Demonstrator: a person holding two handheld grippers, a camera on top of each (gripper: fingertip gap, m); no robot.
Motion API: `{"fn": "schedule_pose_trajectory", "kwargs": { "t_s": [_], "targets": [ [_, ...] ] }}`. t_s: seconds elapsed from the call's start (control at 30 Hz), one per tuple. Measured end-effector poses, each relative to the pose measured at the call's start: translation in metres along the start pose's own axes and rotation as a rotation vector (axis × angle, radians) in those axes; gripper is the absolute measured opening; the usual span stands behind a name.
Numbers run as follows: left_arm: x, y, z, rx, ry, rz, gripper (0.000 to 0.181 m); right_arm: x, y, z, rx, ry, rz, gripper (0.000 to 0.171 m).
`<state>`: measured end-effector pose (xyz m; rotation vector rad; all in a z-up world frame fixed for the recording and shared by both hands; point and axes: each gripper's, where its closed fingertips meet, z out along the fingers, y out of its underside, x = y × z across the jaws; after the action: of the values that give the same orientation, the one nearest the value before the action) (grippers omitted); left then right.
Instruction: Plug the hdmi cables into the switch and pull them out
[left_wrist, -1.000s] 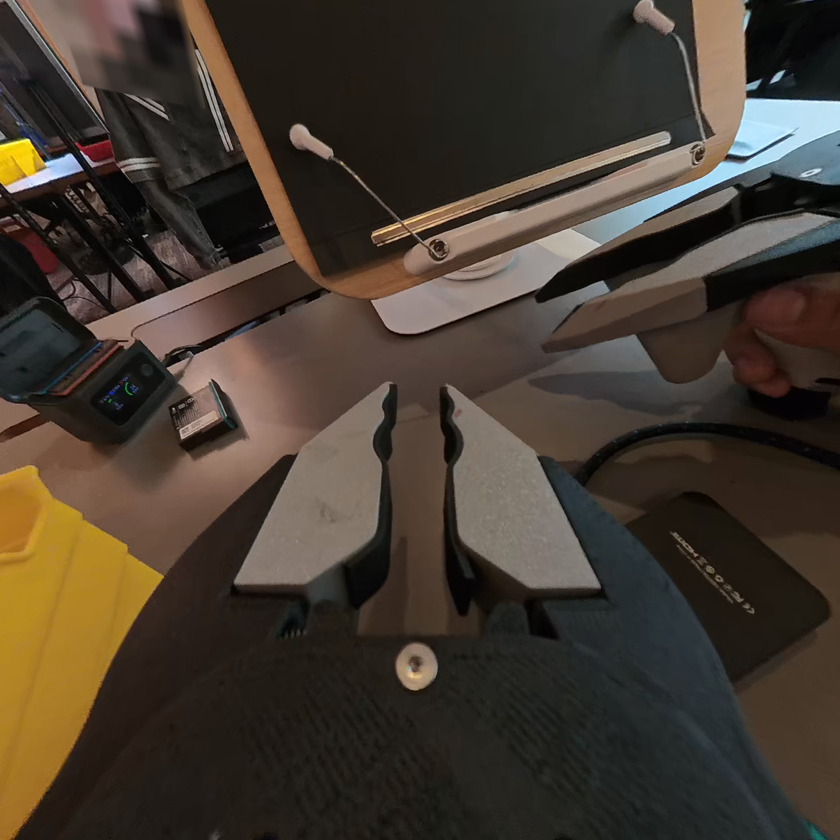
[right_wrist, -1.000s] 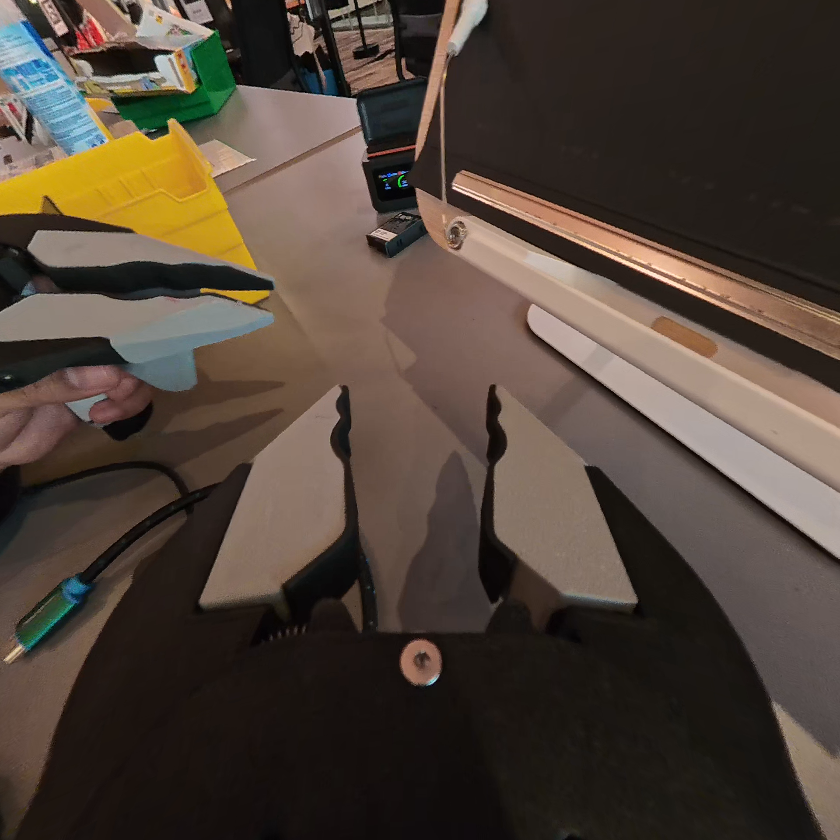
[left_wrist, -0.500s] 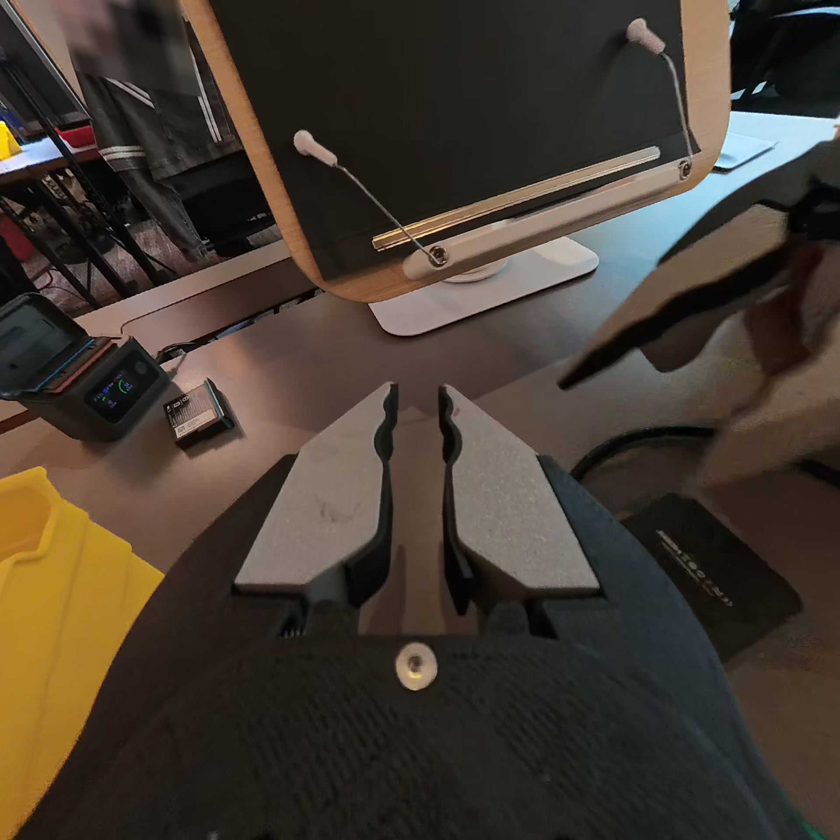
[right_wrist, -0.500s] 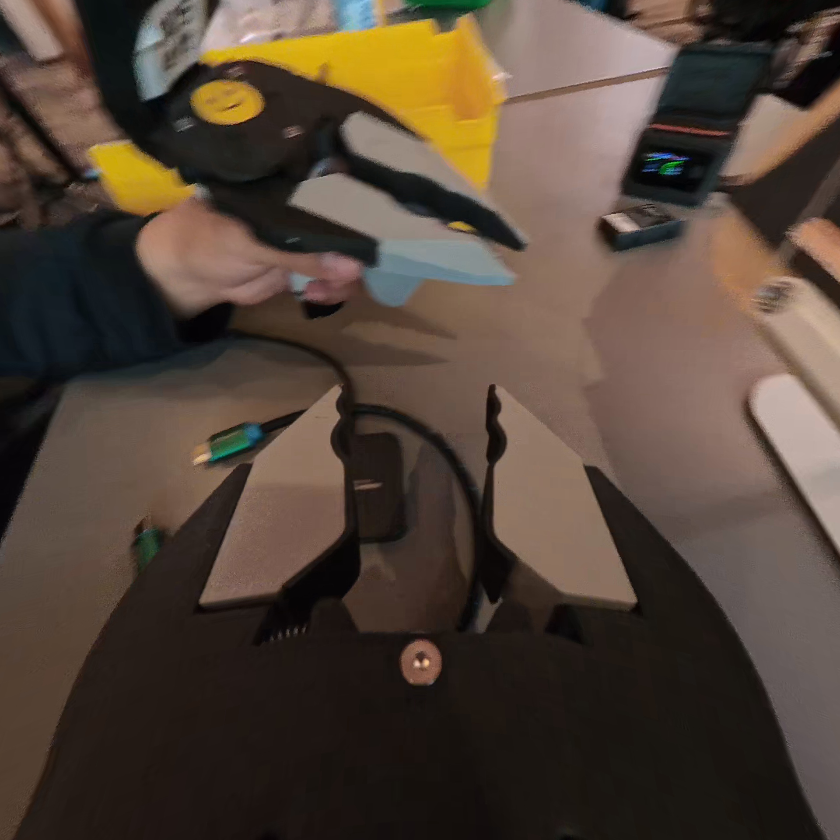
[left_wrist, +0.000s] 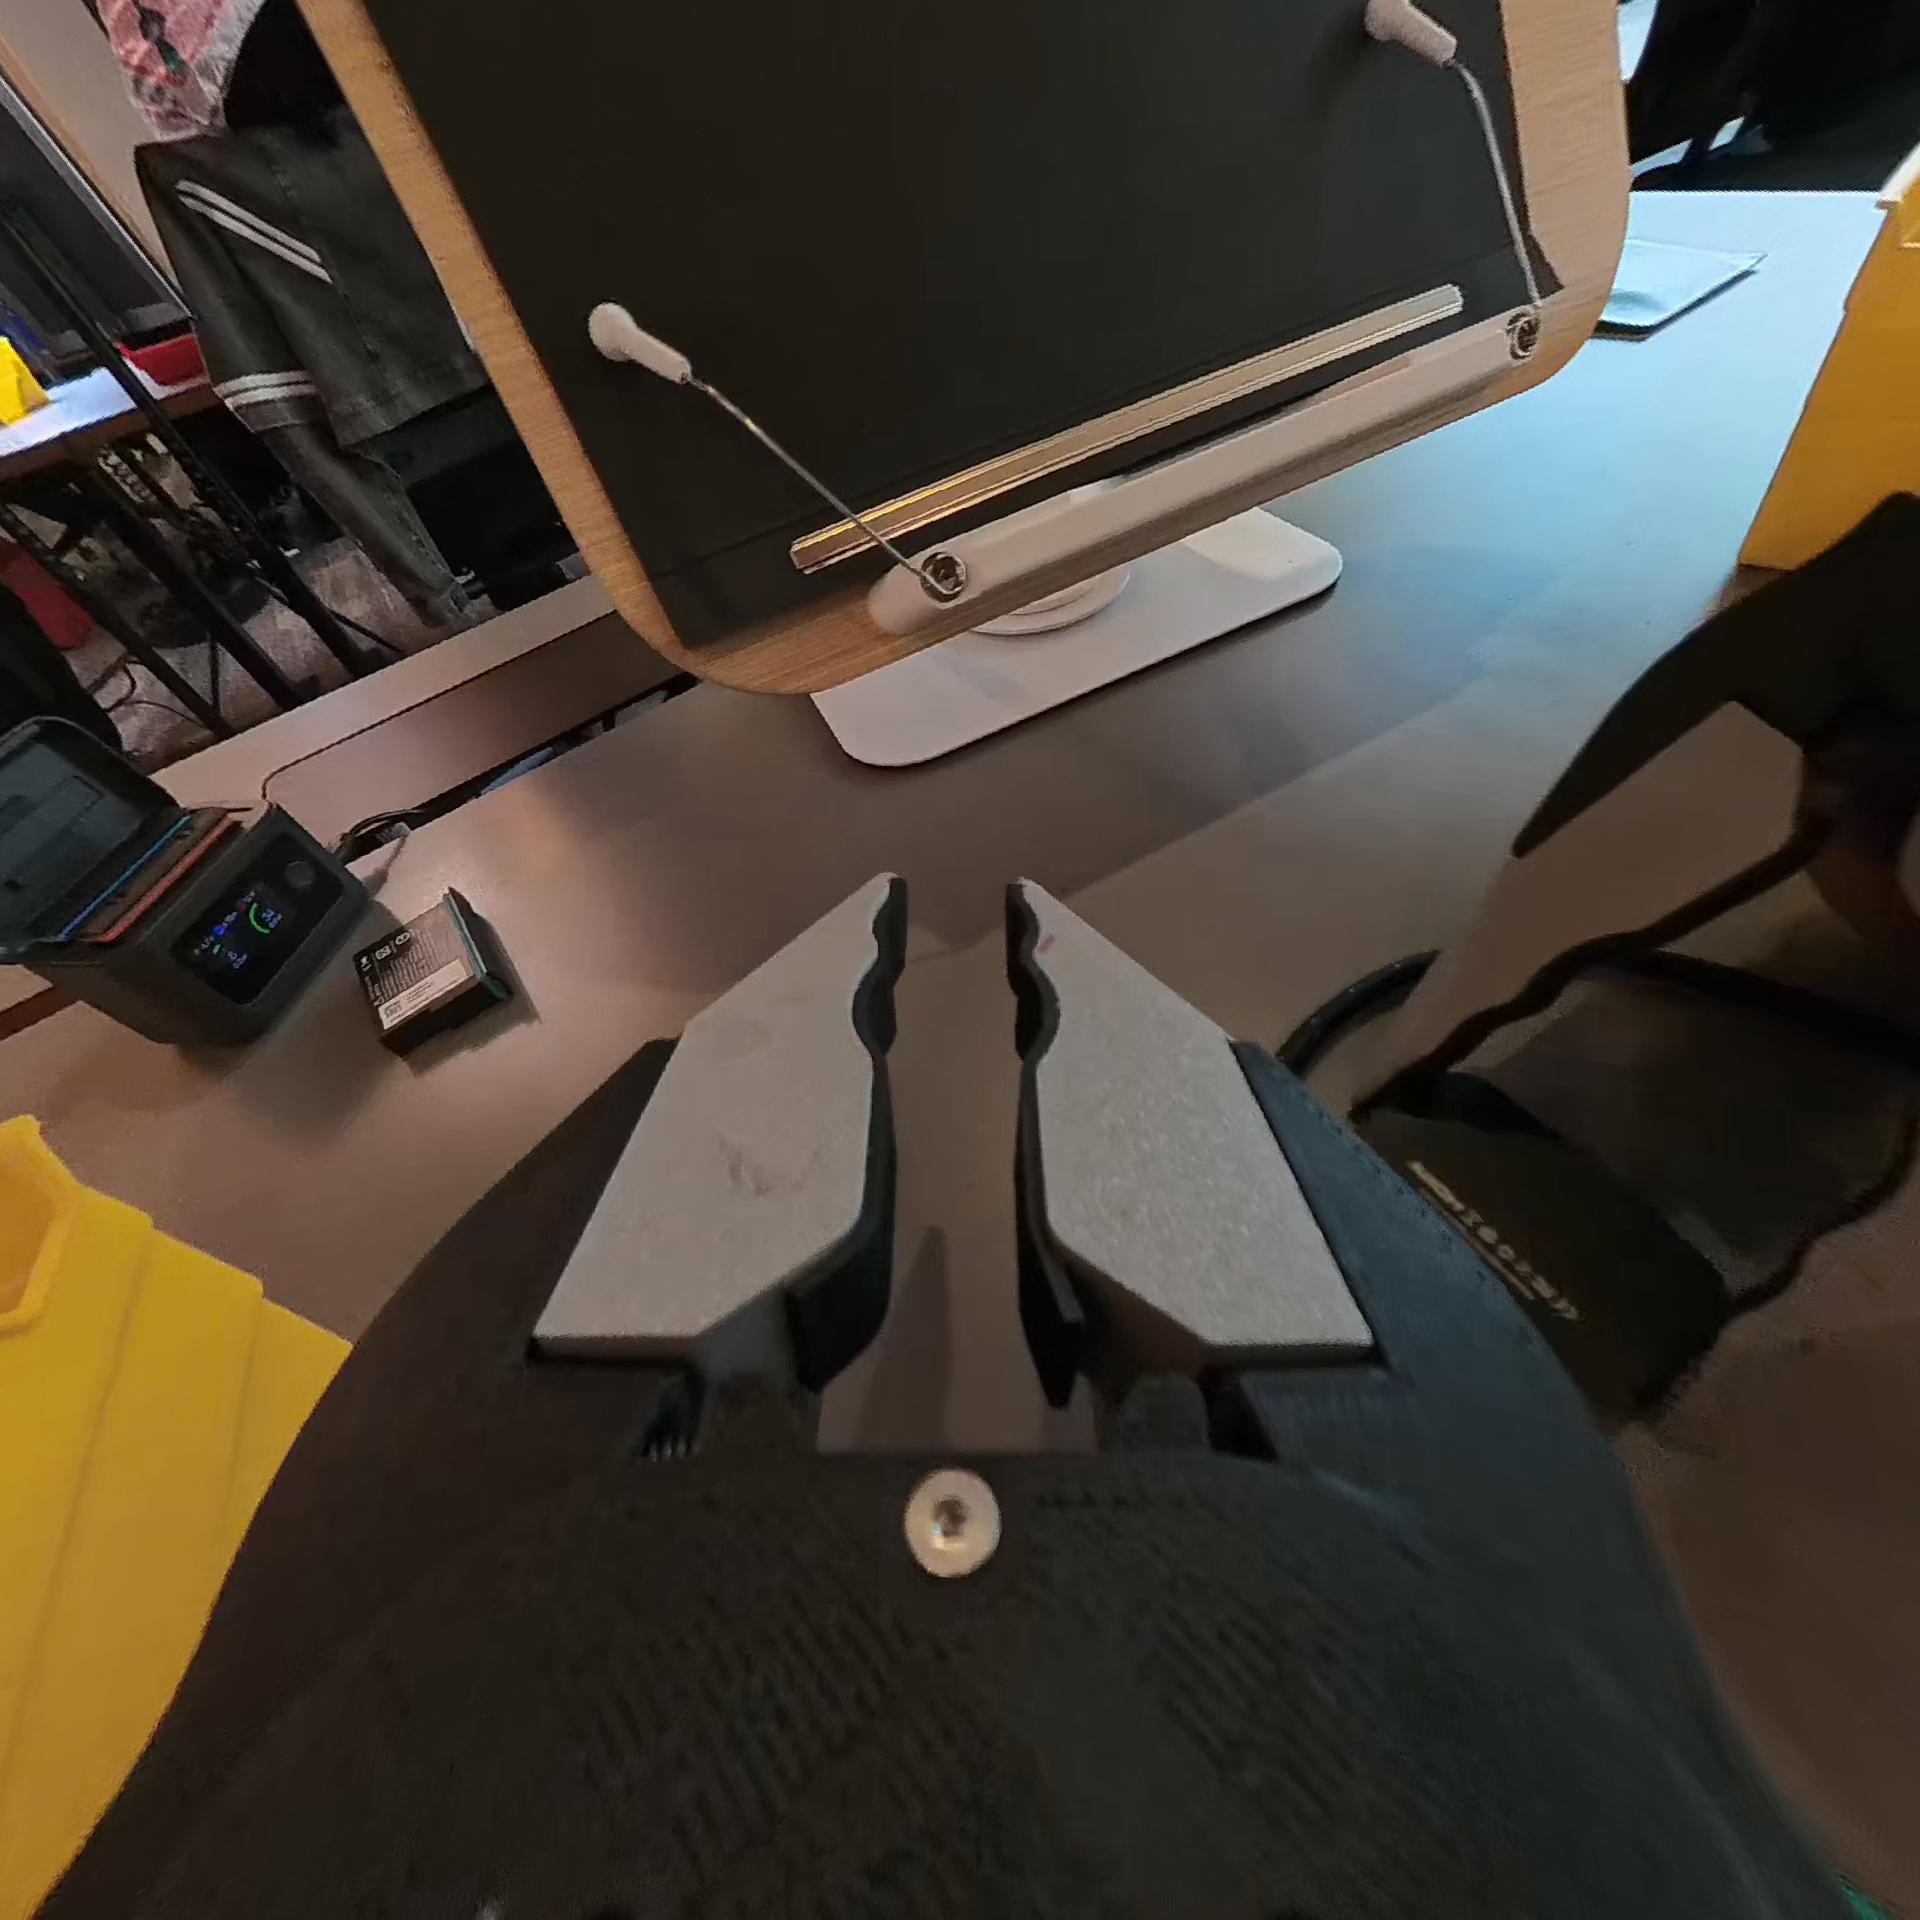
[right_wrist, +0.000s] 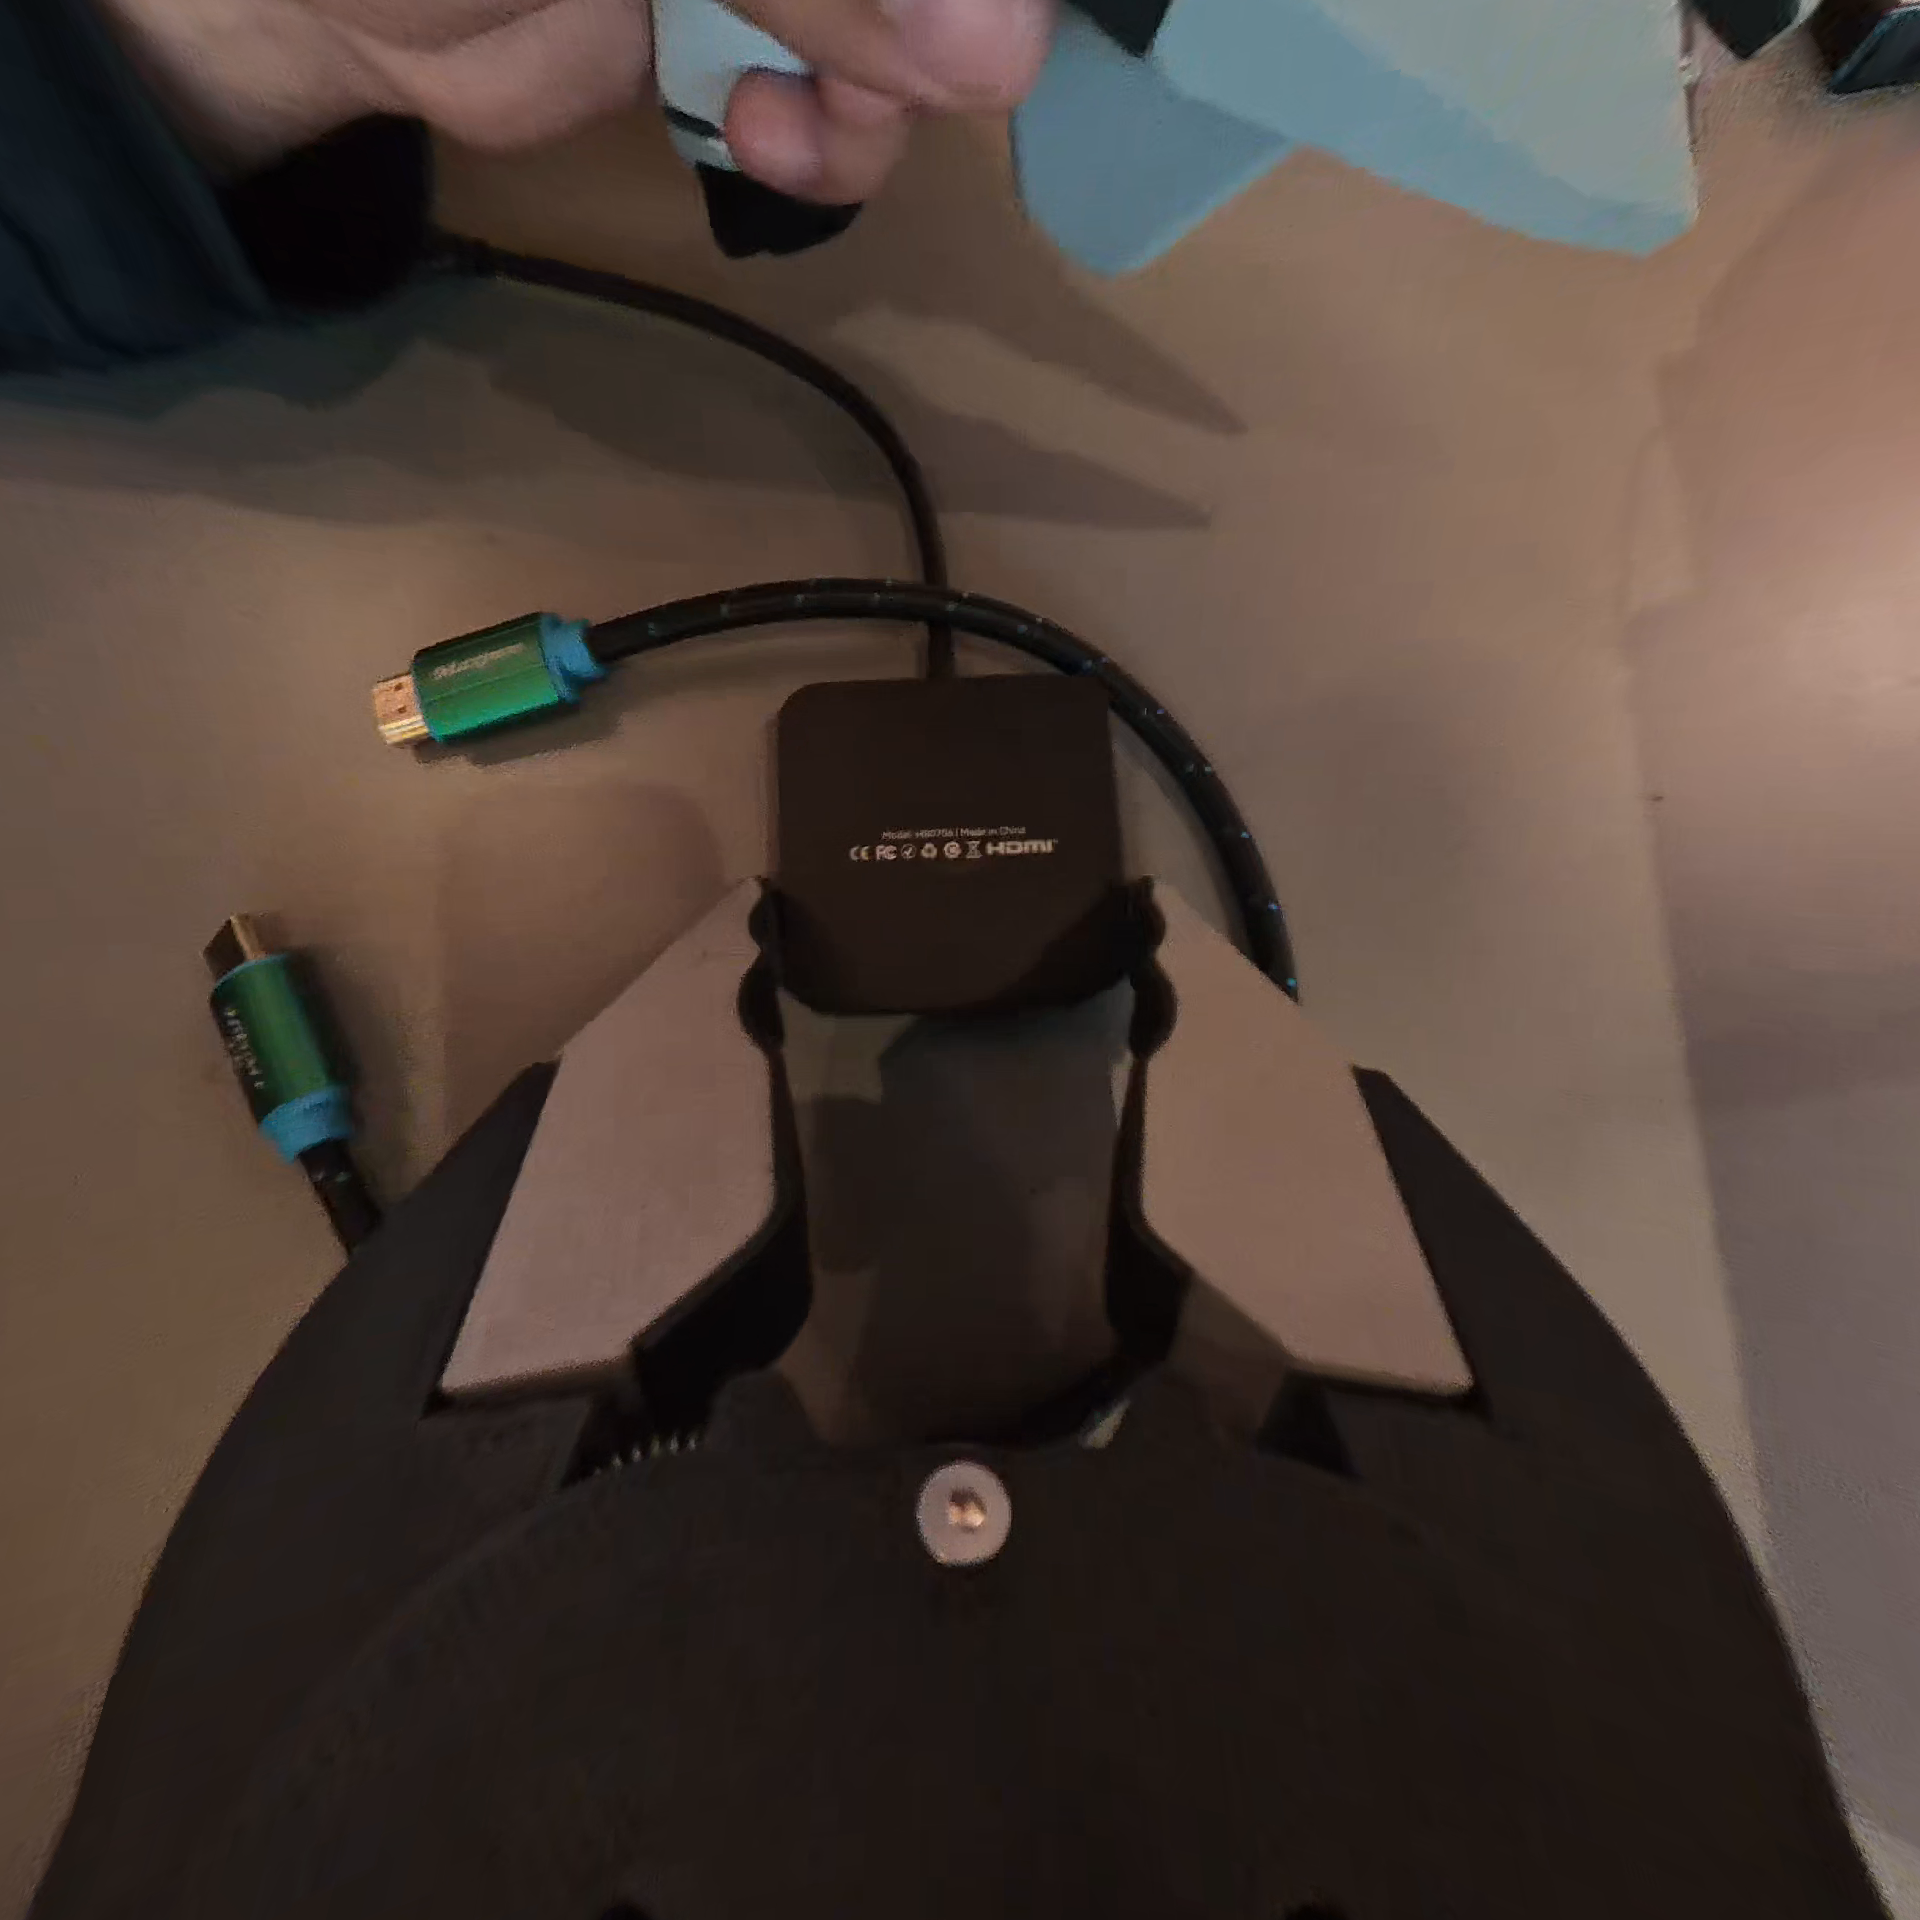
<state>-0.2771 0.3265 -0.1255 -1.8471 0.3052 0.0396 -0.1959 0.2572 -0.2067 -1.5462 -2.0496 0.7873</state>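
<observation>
While the table (right_wrist: 1558, 623) spreads bare under both tools, the right gripper (right_wrist: 951, 935) points down at the flat black switch (right_wrist: 945, 831), its spread jaws flanking the switch's near corners without clearly pinching it. One green plug (right_wrist: 488, 681) lies left of the switch, long axis sideways, gold tip pointing left; the other plug (right_wrist: 275, 1039) lies nearer, pointing away. The left gripper (left_wrist: 954, 914) hovers with a narrow gap, holding nothing.
</observation>
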Motion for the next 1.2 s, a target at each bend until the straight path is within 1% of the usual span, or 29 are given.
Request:
{"fn": "schedule_pose_trajectory", "kwargs": {
  "t_s": [0.1, 0.17, 0.33, 0.43, 0.47, 0.5, 0.53, 0.57, 0.6, 0.67, 0.7, 0.73, 0.8, 0.9, 1.03, 1.1, 1.13, 1.2],
  "targets": [
    [0.0, 0.001, 0.002, -0.008, -0.025, 0.026, 0.016, 0.009, 0.002, -0.001, -0.024, 0.025, 0.02, 0.065],
    [0.0, 0.002, 0.003, -0.016, -0.049, 0.072, 0.016, 0.016, 0.0, -0.002, -0.004, 0.025, 0.091, 0.064],
    [0.004, 0.001, 0.002, -0.024, -0.109, 0.227, 0.014, 0.024, -0.016, -0.022, 0.173, -0.12, 0.35, 0.064],
    [0.016, -0.003, -0.001, -0.001, -0.05, 0.223, 0.016, 0.033, -0.022, -0.038, 0.276, -0.153, 0.456, 0.063],
    [0.024, -0.006, -0.003, 0.023, 0.003, 0.222, 0.019, 0.033, -0.025, -0.044, 0.313, -0.19, 0.48, 0.03],
    [0.035, -0.01, -0.006, 0.049, 0.068, 0.236, 0.024, 0.027, -0.037, -0.056, 0.411, -0.286, 0.504, 0.0],
    [0.045, -0.013, -0.01, 0.072, 0.127, 0.271, 0.027, 0.027, -0.048, -0.072, 0.526, -0.36, 0.553, 0.0],
    [0.052, -0.016, -0.015, 0.099, 0.158, 0.318, 0.029, 0.033, -0.051, -0.083, 0.594, -0.388, 0.601, 0.0],
    [0.056, -0.017, -0.019, 0.122, 0.17, 0.359, 0.026, 0.041, -0.048, -0.087, 0.608, -0.367, 0.633, 0.0],
    [0.062, -0.014, -0.021, 0.126, 0.181, 0.401, 0.023, 0.059, -0.032, -0.085, 0.553, -0.206, 0.634, 0.0],
    [0.063, -0.01, -0.019, 0.1, 0.184, 0.408, 0.023, 0.062, -0.029, -0.086, 0.532, -0.163, 0.611, 0.0],
    [0.064, -0.005, -0.016, 0.074, 0.191, 0.409, 0.024, 0.06, -0.03, -0.087, 0.521, -0.155, 0.59, 0.006],
    [0.064, 0.004, -0.01, 0.033, 0.185, 0.419, 0.024, 0.056, -0.035, -0.088, 0.514, -0.148, 0.548, 0.027],
    [0.065, 0.015, -0.003, -0.017, 0.18, 0.425, 0.022, 0.061, -0.026, -0.076, 0.412, -0.032, 0.484, 0.044],
    [0.072, 0.033, 0.012, -0.114, 0.172, 0.456, 0.021, 0.071, -0.015, -0.063, 0.332, 0.078, 0.492, 0.047],
    [0.073, 0.036, 0.021, -0.149, 0.16, 0.482, 0.02, 0.076, -0.011, -0.061, 0.304, 0.137, 0.485, 0.048],
    [0.075, 0.039, 0.024, -0.175, 0.173, 0.472, 0.02, 0.08, -0.007, -0.061, 0.288, 0.17, 0.483, 0.048],
    [0.08, 0.051, 0.029, -0.289, 0.243, 0.408, 0.026, 0.09, 0.006, -0.063, 0.232, 0.255, 0.507, 0.053]
  ]
}}
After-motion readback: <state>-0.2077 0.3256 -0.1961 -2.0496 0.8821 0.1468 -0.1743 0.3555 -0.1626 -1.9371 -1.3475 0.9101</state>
